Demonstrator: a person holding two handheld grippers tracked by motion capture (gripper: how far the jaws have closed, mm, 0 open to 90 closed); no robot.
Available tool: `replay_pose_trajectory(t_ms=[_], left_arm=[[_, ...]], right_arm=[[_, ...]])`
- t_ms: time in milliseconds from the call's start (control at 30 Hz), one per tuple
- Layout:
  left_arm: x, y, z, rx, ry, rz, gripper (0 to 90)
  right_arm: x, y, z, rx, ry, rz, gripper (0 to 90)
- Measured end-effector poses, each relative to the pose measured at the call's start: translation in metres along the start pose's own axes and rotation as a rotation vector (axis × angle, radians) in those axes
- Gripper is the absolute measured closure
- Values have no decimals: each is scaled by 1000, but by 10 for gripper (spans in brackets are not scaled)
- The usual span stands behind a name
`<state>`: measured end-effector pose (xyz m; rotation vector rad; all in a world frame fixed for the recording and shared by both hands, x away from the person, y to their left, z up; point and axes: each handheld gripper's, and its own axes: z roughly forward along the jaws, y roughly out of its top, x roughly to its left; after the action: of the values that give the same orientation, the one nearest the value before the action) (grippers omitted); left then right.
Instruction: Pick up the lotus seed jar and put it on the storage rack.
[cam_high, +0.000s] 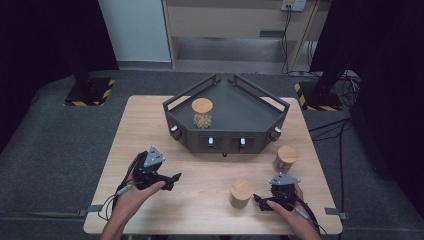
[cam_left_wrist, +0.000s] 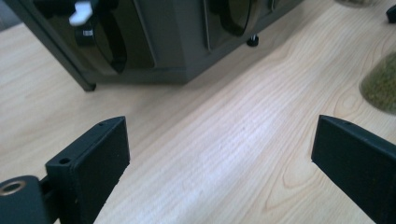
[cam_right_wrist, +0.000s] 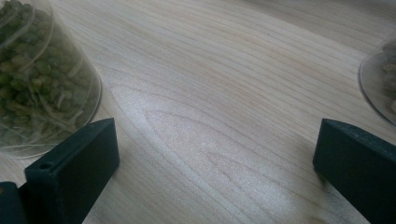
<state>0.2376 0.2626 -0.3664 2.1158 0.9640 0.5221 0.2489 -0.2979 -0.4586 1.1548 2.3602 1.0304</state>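
Three jars with wooden lids out here. One jar (cam_high: 202, 113) standing inside the dark tray (cam_high: 260, 107) at the table's (cam_high: 150, 125) far middle, pale bits inside. Nearest jar (cam_high: 240, 193) upright on bare wood just beside the right gripper (cam_high: 264, 203), packed with green bits. Third jar (cam_high: 285, 158) near the tray's right corner. Right gripper's jaws spread wide, gripping nothing. Left gripper (cam_high: 172, 179) low over the table, jaws wide apart too, empty, aimed at the tray's front.

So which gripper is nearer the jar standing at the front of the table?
Right. The right gripper sits just beside the front jar, jaws open; the left gripper is farther off across bare table, also open.
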Motion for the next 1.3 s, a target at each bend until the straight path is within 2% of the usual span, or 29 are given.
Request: replay_pose_trajectory(t_ms=[200,400,667,867,1000,1300], left_arm=[[-6,-12,-5,3,21,-11,33],[-7,-24,-6,8,35,-41,32],[-7,-39,-4,25,51,-88,32],[-5,-51,4,32,53,-126,31],[-6,-54,8,54,58,-127,32],[-6,-62,9,94,98,-168,28]], right_arm=[[0,0,0,0,0,0,3],[0,0,0,0,0,-1,3],[1,-1,0,-1,-4,3,3],[2,-1,-1,-1,-4,5,4],[3,-1,-1,-1,-6,9,4],[4,-2,-2,-1,-8,10,4]])
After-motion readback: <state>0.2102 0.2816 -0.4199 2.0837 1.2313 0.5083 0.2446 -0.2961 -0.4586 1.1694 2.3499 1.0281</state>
